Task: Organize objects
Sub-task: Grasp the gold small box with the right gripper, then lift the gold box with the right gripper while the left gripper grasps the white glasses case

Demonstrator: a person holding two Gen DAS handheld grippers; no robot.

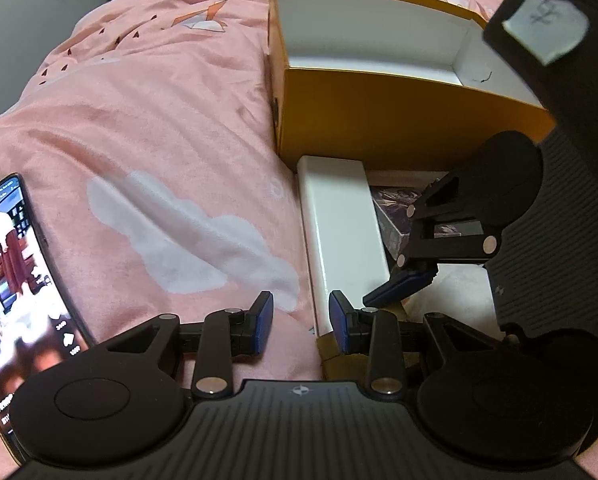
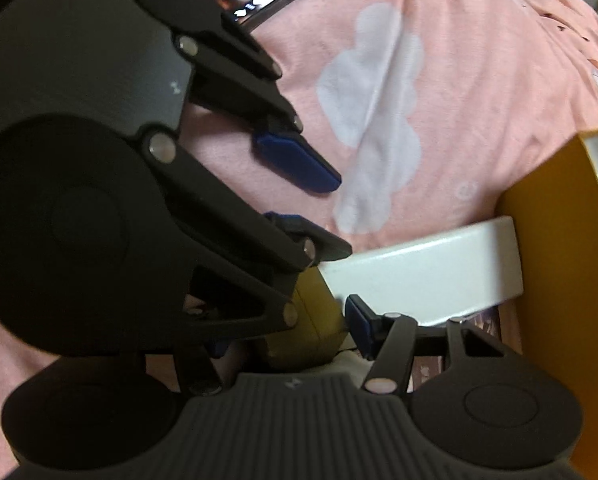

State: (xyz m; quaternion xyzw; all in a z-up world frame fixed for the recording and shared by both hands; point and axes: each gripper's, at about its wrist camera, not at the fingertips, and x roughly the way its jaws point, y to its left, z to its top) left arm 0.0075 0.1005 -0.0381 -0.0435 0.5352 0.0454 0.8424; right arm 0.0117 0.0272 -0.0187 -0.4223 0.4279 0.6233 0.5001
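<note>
White box [image 1: 341, 224], long axis running toward 12 o'clock, at 1 o'clock from half-open, empty left gripper [image 1: 301, 322]; right gripper [image 2: 291, 344] nearer, apparently straddling its olive end

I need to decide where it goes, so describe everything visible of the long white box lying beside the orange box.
The long white rectangular box looks glossy and smooth, like coated card, closed, lying flat on the pink bedspread. Its far end butts against the orange open-topped box; a dark printed flat item lies along its other side. Its near end meets something olive-brown. The left gripper hovers over that end, open, its right finger above the box.
</note>
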